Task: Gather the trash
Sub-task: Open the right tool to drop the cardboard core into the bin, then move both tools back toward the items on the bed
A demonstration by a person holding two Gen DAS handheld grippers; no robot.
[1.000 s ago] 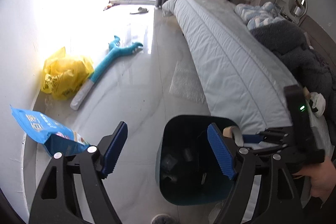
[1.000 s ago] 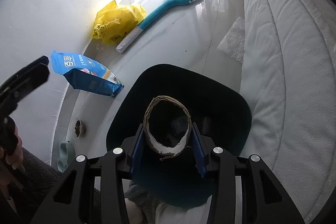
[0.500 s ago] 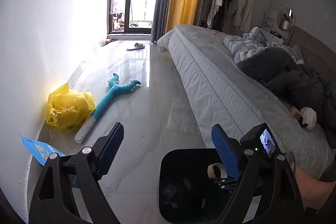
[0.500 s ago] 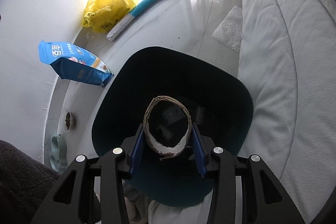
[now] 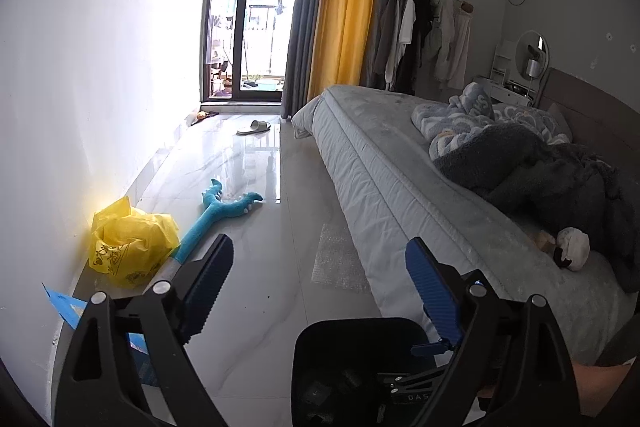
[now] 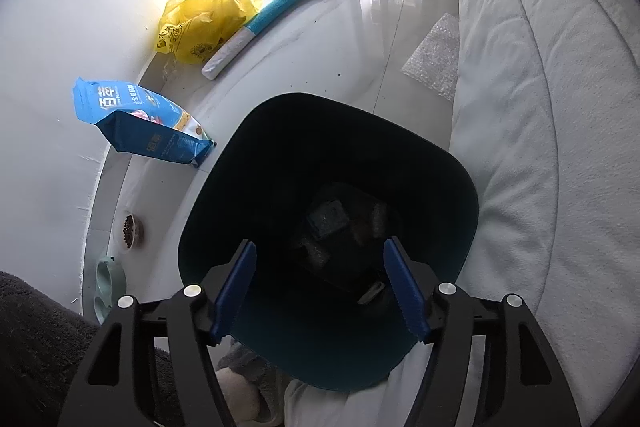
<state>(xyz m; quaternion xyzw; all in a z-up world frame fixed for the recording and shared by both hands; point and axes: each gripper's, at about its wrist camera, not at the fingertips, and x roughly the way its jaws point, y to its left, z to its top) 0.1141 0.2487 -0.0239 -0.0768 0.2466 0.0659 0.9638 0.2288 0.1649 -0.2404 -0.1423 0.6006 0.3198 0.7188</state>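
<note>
Gone from the right gripper (image 6: 320,287) is the cardboard tube it clamped a second ago; its jaws are opening with nothing between them, poised straight above the dark bin (image 6: 440,167). Several dim pieces of trash (image 6: 332,219) lie at the bottom of the bin; which of them is the tube cannot be told. The left gripper (image 5: 320,287) has tilted up from the bin toward the room, its jaws spreading wide and empty, so only the bin's rim (image 5: 360,323) shows at the lower edge of that view.

On the glossy floor (image 6: 320,47) beside the bin lies a blue pouch (image 6: 140,119) near the wall, with a crumpled yellow plastic bag (image 6: 200,23) farther along. A teal plush toy (image 6: 288,3) stretches out next to the yellow bag. A sheet of bubble wrap (image 6: 436,55) lies against the edge of the bed (image 6: 540,107). A small bowl of pet food (image 6: 130,227) sits near the wall, below the blue pouch.
</note>
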